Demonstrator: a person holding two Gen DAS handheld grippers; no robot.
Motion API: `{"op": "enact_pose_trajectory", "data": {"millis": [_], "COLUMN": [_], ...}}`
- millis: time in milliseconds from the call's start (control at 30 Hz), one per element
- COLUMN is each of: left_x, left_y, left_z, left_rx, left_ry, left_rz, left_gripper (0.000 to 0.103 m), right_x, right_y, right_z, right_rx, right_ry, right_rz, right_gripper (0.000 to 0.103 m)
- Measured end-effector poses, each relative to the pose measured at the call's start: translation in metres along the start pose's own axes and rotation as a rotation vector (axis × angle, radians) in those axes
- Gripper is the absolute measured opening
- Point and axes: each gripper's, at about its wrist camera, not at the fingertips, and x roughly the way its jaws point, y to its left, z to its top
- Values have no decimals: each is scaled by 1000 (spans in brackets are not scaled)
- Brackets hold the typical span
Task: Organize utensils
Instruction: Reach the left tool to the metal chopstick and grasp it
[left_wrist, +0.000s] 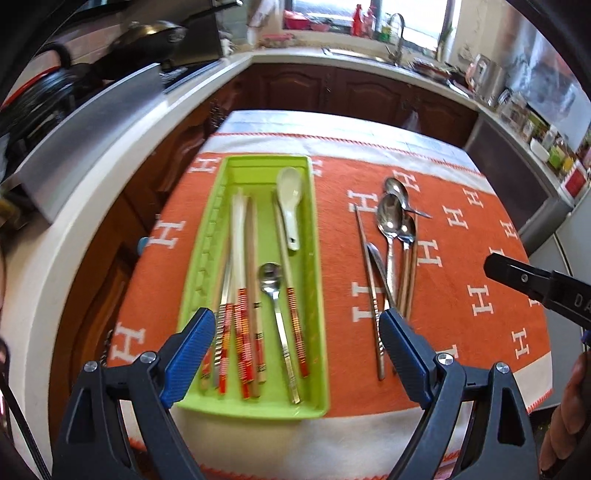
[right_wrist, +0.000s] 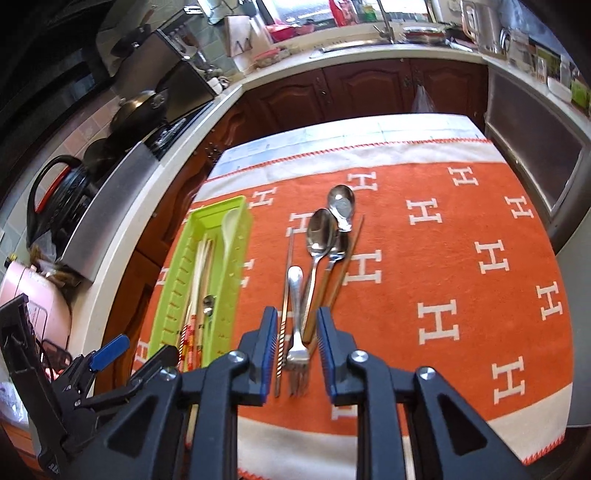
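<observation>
A: Left gripper (left_wrist: 297, 328)?

B: Its jaws are standing wide apart with nothing between the pads. It is hanging over the near end of the green tray (left_wrist: 207, 258), one pad (left_wrist: 192, 347) over the tray's left wall, the other off past its right side.

A: Right gripper (right_wrist: 297, 345)?

B: Its jaws are standing slightly apart, gripping nothing. They are framing the loose pile on the orange cloth (right_wrist: 443, 229); the fork (right_wrist: 297, 332) and one metal chopstick (right_wrist: 284, 317) are lying in the gap, but I cannot tell any contact with the pads.

A: Tray contents?

B: The tray is lying lengthwise, running away from the camera. Inside, the chopsticks (left_wrist: 240, 280) are lying along its length, striped ends nearest, tips pointing away. A steel spoon (left_wrist: 275, 314) is lying with its bowl away and handle near. A white spoon (left_wrist: 290, 203) is resting at the far end, bowl away.

A: The loose pile?

B: It is sitting on the cloth, right of the tray and clear of it. The fork is pointing its tines toward the gripper. Three steel spoons (right_wrist: 319, 236) are overlapping, the two nearer with bowls away and long axes roughly parallel to the tray; the farthest is lying askew. Brown chopsticks (right_wrist: 349, 258) are slanting beside them.
</observation>
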Motion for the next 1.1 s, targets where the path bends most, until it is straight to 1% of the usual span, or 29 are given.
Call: {"op": "enact_pose_trajectory", "data": {"millis": [133,233,300,367,400,467,500,533,567,700,800,933,967,1000,1100], "left_x": [15,25,33,41,48,62,72,80,86,101,109,121,125,129,131], "left_y": [-16,-28,-34,-37,-37,-36,-35,-35,-35,-43,-53,-61,-63,-64,-68], "left_z": [13,21,26,30,32,34,34,34,34,32,29,27,27,26,28], "left_rx": [17,35,36,32,23,0,-16,-29,-35,-8,27,50,53,57,67], "left_ry": [12,12,18,32,53,101,136,168,187,223,242,268,278,287,272], "left_rz": [-50,-73,-84,-123,-148,-185,-205,-220,-225,-223,-216,-190,-177,-167,-153], "left_gripper": [89,89,86,69,64,40,34,24,18,17,13,11,8,8,8], "right_x": [11,17,23,28,31,37,40,42,44,52,58,64,64,64,64], "right_y": [-20,-32,-42,-51,-54,-60,-62,-63,-64,-66,-64,-61,-61,-60,-57], "right_z": [8,12,13,14,14,14,14,13,13,15,15,13,13,13,11], "right_rx": [28,41,58,70,77,92,97,99,100,94,86,72,69,66,49], "right_ry": [16,20,33,47,54,70,78,83,86,101,120,135,135,135,132], "right_rz": [-1,1,7,10,13,20,29,34,39,62,81,100,104,107,116], "right_gripper": [22,22,22,22,22,22,22,22,22,22,22,22,22,22,22]}}
